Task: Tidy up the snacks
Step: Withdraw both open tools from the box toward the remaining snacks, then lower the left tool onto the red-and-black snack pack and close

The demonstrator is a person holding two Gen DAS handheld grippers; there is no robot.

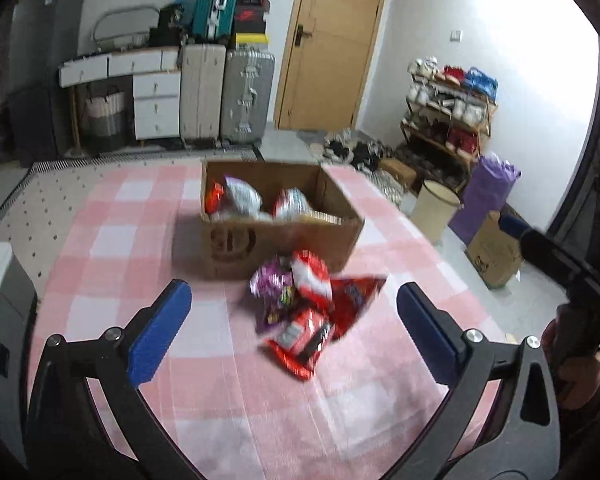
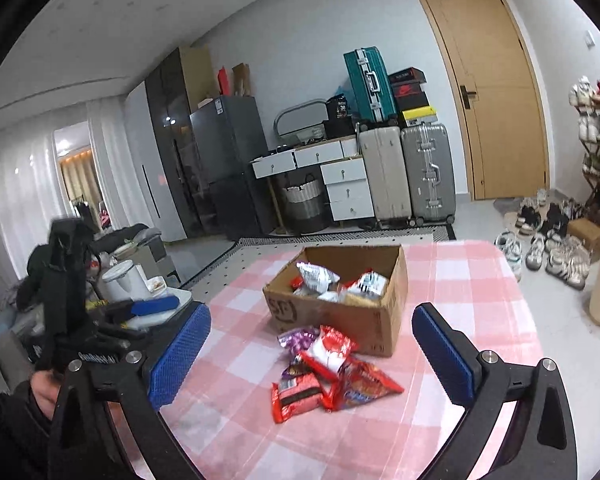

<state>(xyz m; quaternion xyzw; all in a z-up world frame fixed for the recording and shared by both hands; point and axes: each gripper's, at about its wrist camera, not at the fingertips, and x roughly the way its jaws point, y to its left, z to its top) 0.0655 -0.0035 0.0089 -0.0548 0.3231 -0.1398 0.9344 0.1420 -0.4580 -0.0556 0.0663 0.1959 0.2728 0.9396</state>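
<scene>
Snack packets [image 1: 306, 312] ahead between spread fingers [image 1: 160, 334]

Cardboard box [image 1: 276, 236] sits on the worktop [image 1: 148, 248], toward its far side, with several snack packets [image 1: 244, 198] inside. Loose pile of snack bags [image 1: 308, 312] lies on the worktop just in front of the box, touching its near wall. Suitcases [image 2: 406, 172] and door [image 2: 496, 92] stand behind, shoe rack [image 1: 448, 120] far right.
</scene>
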